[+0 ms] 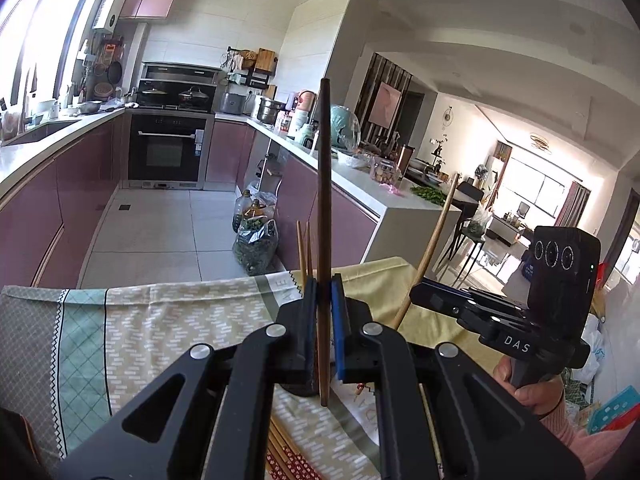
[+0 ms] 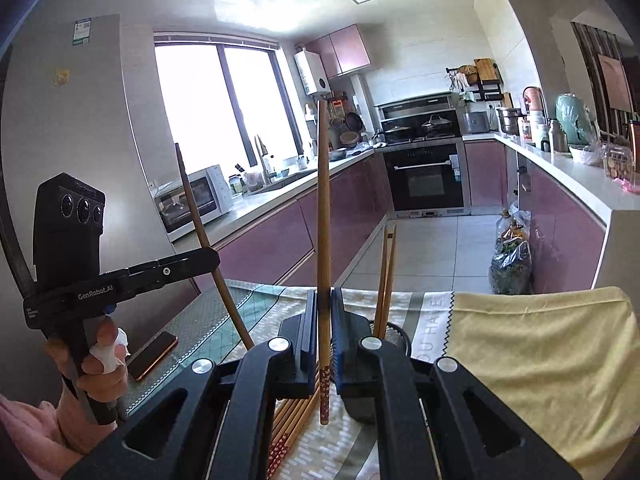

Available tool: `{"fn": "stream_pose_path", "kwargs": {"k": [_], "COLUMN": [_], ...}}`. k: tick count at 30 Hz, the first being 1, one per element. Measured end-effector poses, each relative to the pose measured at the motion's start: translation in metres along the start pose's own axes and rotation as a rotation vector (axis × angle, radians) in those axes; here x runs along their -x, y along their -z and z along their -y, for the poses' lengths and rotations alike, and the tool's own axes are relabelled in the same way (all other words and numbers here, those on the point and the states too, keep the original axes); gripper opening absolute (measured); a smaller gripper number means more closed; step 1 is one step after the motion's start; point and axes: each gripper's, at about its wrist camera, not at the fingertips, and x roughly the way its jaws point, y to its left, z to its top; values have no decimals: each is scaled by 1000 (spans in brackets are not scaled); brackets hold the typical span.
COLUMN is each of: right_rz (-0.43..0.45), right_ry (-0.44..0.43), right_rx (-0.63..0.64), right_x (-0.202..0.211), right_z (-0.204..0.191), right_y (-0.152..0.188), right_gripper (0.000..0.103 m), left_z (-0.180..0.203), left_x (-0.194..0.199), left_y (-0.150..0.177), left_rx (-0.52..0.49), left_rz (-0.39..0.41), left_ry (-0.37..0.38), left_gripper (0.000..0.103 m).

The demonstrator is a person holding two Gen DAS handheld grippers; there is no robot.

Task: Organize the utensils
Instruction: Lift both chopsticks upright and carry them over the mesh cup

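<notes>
My left gripper (image 1: 323, 300) is shut on a dark brown chopstick (image 1: 324, 200) and holds it upright above the table. My right gripper (image 2: 323, 312) is shut on a light wooden chopstick (image 2: 323, 220) with a red patterned end, also upright. Each gripper shows in the other's view: the right one (image 1: 424, 292) with its chopstick (image 1: 434, 240), the left one (image 2: 208, 258) with its chopstick (image 2: 200, 220). Two chopsticks (image 2: 387, 280) stand in a black mesh holder (image 2: 394, 330) just right of my right gripper; they also show in the left wrist view (image 1: 304, 252). Several chopsticks (image 2: 294, 420) lie on the cloth below.
A patterned tablecloth (image 1: 140, 320) and a yellow cloth (image 2: 540, 360) cover the table. A phone (image 2: 152, 354) lies at the table's left. Beyond the table edge are the kitchen floor, bags of greens (image 1: 256, 240), purple cabinets and an oven (image 1: 168, 152).
</notes>
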Motion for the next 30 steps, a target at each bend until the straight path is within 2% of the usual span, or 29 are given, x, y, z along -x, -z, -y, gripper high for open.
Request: {"fn": "stream_pose_path", "kwargs": {"k": [6, 12, 18, 24, 30], "right_rz": [46, 30, -79, -184, -262], "right_ry": [29, 55, 64, 53, 51], "right_rx": [0, 6, -12, -42, -66], "right_x": [1, -19, -52, -74, -88], "right_z": [12, 20, 33, 41, 45], "right_y": [-21, -23, -7, 9, 15], "right_gripper": [6, 6, 6, 6, 6], "left_z": [7, 10, 2, -12, -19], "left_x": [-17, -43, -86, -117, -134], "left_y": [-23, -27, -11, 19, 24], "left_rx": [-7, -25, -38, -53, -70], "left_rz": [31, 19, -93, -224, -266], "left_ry": [-13, -65, -86, -60, -56], "left_gripper": [8, 8, 8, 8, 8]}}
